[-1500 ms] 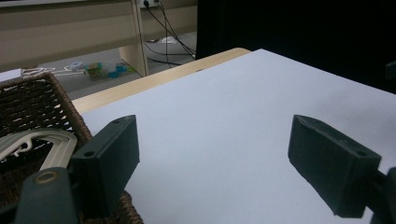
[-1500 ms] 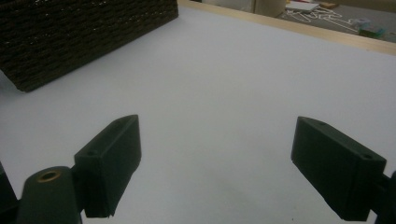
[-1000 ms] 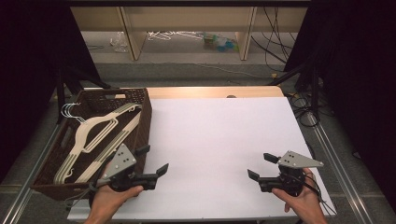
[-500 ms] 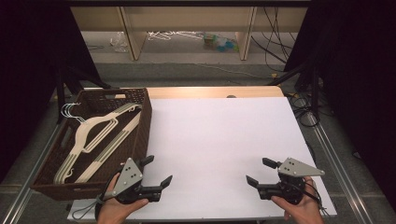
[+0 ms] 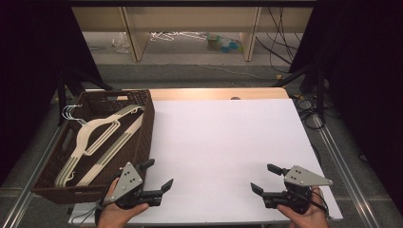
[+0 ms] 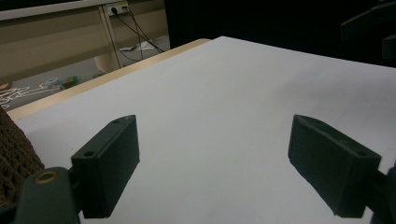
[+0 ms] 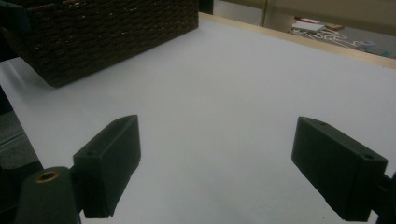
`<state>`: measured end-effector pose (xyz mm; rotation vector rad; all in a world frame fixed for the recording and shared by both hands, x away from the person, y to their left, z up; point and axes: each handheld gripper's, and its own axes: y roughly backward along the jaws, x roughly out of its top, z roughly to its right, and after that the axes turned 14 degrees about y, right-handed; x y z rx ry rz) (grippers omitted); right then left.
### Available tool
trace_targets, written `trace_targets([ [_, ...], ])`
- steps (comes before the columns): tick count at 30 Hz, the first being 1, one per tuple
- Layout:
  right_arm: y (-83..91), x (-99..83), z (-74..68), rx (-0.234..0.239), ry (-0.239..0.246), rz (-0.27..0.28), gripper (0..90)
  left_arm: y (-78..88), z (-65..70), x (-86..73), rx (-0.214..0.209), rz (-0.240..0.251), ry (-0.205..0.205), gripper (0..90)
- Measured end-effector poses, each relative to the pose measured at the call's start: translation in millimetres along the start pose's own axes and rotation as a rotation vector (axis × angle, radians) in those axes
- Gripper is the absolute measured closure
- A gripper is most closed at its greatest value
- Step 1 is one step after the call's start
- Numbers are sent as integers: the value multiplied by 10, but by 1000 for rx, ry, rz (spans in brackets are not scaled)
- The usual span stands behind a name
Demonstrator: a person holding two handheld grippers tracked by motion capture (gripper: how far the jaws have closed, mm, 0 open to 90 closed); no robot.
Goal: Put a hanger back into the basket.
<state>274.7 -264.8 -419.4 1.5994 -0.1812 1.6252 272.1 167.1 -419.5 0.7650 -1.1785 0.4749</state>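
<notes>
left gripper [image 5: 158,173] low at the near left edge of the white worktop [image 5: 223,142], jaws spread wide apart, nothing between them, held in a hand [image 5: 116,211] coming in from the bottom. just beside the near right corner of the brown wicker basket [image 5: 145,128], apart from it, pointing across the sheet to the right. seen from the left gripper view: bare white surface between the two black jaws, a sliver of basket weave at the left edge.

right gripper [image 5: 267,177] near the near right corner of the worktop, jaws equally wide apart and holding nothing, grey three-cornered plate on top, aimed leftward toward the other one. well apart from the left gripper, plain sheet between the two. from the right gripper view: basket wall far off at top left.

cream hangers [image 5: 97,140] lying in the basket, stacked at a slant, wire hooks toward the far left corner. both grippers clear of them, the left the nearer.
</notes>
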Motion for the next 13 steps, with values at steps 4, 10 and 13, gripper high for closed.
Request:
trace_targets([
  [4,11,7,-2,-9,-3,15,167,-13,-15,-12,-6,0,5,163],
  [10,-5,1,-1,-1,3,14,167,-18,-23,-25,-4,-11,12,163],
  [13,-5,0,-1,-1,4,13,167,-26,-22,-33,-4,-19,15,163],
])
